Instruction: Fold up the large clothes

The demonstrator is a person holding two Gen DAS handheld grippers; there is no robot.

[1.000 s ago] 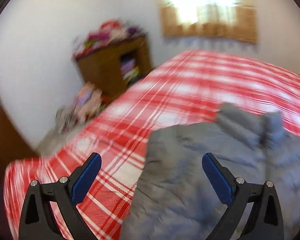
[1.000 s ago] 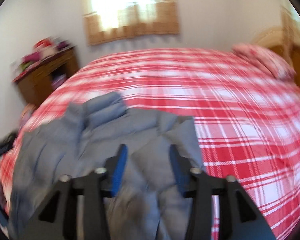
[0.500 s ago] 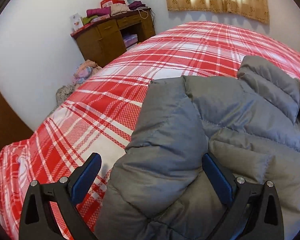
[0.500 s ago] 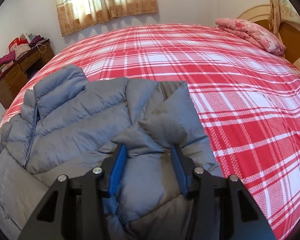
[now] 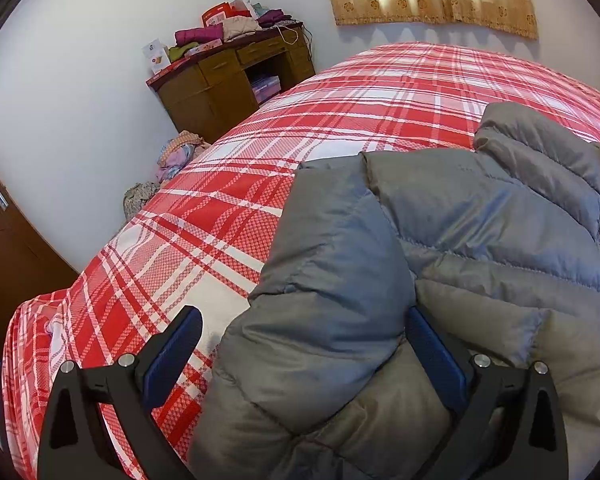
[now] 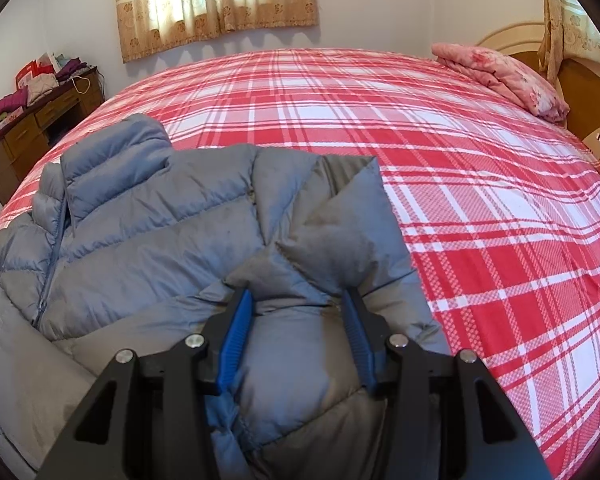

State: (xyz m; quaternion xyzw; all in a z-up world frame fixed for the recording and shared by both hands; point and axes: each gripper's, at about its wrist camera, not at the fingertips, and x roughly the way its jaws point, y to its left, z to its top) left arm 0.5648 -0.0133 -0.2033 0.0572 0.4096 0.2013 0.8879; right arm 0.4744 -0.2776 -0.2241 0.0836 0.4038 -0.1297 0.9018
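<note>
The right gripper (image 6: 298, 304) pinches a fold of the grey jacket (image 6: 148, 240). The left gripper (image 5: 304, 332) gapes wide over a sleeve (image 5: 324, 280), left pad clear of it. Beyond both spreads the plaid bed (image 6: 460, 160).

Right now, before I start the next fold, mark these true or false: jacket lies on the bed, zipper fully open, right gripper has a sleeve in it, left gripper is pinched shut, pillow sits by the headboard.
1. The grey puffer jacket lies on the plaid bed: true.
2. Zipper fully open: false, it looks closed up to the collar.
3. Right gripper pinches the sleeve: true.
4. Left gripper shut: false, wide open around a sleeve.
5. Pink pillow by the headboard: true.
</note>
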